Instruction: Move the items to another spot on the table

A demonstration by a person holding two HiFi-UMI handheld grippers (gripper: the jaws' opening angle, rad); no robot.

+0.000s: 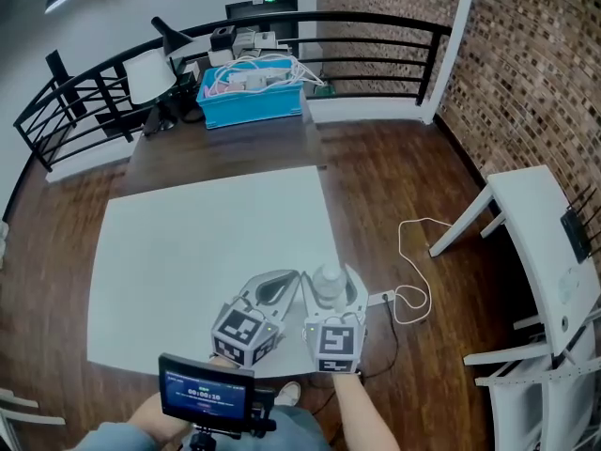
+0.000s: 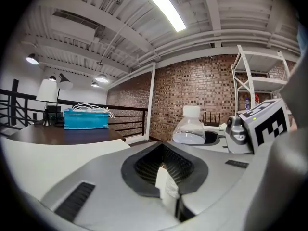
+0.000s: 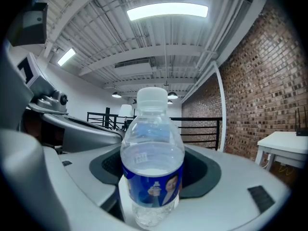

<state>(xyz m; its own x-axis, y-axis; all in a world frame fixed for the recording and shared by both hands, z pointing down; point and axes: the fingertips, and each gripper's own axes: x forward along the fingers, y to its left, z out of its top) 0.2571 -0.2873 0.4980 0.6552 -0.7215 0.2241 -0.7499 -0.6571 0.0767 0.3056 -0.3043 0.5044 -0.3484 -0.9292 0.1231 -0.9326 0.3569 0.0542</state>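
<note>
Tools: left gripper [image 1: 289, 280], jaws closed together, empty; right gripper [image 1: 331, 272], jaws wide, clamped on upright water bottle [image 3: 152, 162] above near right corner of table [image 1: 207, 242]; risk: released so near the edge, bottle may topple off.

Almost nothing could be read. The bottle [image 3: 151, 162] carried a blue label [image 3: 150, 189] with a small picture, but its print was too small to make out. A little white patch [image 3: 141, 158] above it had only tiny unreadable marks. The screen [image 1: 206, 391] showed a row of light digits like a timer, too blurred to read. One cube [image 1: 245, 332] and the other cube [image 1: 335, 340] bore black-and-white square markers, without letters. A green lit sign [image 1: 269, 0] was unreadable.
</note>
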